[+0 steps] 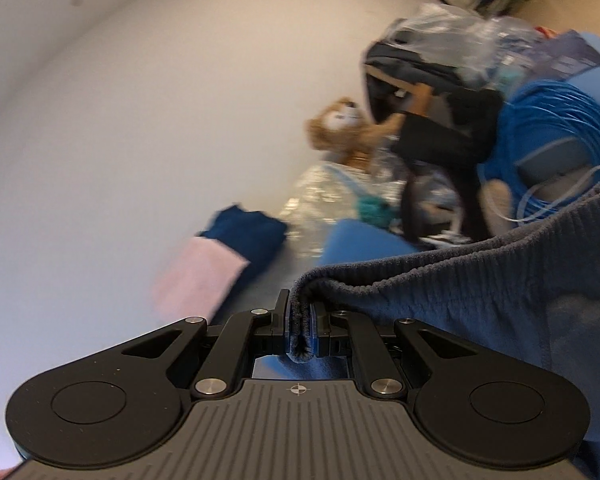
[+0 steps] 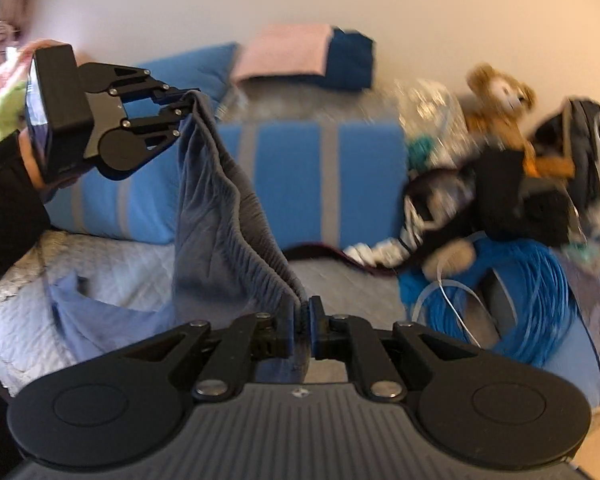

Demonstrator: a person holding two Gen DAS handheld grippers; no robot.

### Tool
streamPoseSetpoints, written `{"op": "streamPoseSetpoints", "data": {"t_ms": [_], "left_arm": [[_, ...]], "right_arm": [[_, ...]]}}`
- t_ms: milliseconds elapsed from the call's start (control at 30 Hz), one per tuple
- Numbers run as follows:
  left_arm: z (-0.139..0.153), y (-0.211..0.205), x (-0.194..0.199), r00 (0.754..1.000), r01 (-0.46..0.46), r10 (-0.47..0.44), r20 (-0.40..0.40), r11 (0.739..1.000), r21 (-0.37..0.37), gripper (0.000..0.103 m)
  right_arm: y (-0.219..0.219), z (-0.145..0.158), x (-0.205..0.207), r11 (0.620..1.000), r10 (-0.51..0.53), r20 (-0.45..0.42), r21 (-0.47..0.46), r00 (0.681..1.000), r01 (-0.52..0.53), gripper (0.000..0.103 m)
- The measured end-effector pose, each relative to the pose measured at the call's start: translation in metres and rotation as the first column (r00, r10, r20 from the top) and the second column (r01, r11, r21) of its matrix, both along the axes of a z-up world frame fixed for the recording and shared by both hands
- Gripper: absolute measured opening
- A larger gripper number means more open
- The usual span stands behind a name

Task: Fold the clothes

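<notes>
Your right gripper (image 2: 300, 322) is clamped on one end of the ribbed waistband of the grey-blue garment (image 2: 224, 216), and your left gripper (image 2: 186, 114) pinches the other end, its jaws closed tight on the folded edge, as the left wrist view shows (image 1: 300, 330). You hold the garment in the air above the bed (image 2: 112, 264), its waistband stretched between your two grippers. That band runs on a slant from upper left, at your left gripper, down to your right gripper near the camera. The cloth is a dull slate blue, elastic-ribbed along the band and smoother below, and it hangs in loose folds down toward the pale quilt. Behind it lie blue pillows with grey stripes (image 2: 300, 184), a folded pink and navy stack (image 2: 300, 56), a teddy bear (image 2: 500, 96) and a coil of blue cable (image 2: 512, 300).
</notes>
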State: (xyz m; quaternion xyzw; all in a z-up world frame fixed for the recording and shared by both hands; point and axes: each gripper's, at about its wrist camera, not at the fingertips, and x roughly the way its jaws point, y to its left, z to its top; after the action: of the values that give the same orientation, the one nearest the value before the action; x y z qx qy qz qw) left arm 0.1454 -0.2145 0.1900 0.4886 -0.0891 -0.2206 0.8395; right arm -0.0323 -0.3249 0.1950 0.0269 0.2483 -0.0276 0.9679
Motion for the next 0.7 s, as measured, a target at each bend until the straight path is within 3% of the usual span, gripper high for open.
{"op": "streamPoseSetpoints", "data": {"t_ms": [200, 700], "left_arm": [[-0.024, -0.045, 0.024, 0.995, 0.077, -0.068, -0.079, 0.99, 0.117, 0.008], [-0.091, -0.131, 0.054, 0.982, 0.188, -0.174, -0.074, 0.948, 0.256, 0.009]], "right_arm": [[-0.045, -0.041, 0.014, 0.995, -0.095, -0.074, 0.037, 0.993, 0.098, 0.008], [-0.105, -0.108, 0.028, 0.963, -0.224, -0.202, 0.108, 0.953, 0.249, 0.008]]}}
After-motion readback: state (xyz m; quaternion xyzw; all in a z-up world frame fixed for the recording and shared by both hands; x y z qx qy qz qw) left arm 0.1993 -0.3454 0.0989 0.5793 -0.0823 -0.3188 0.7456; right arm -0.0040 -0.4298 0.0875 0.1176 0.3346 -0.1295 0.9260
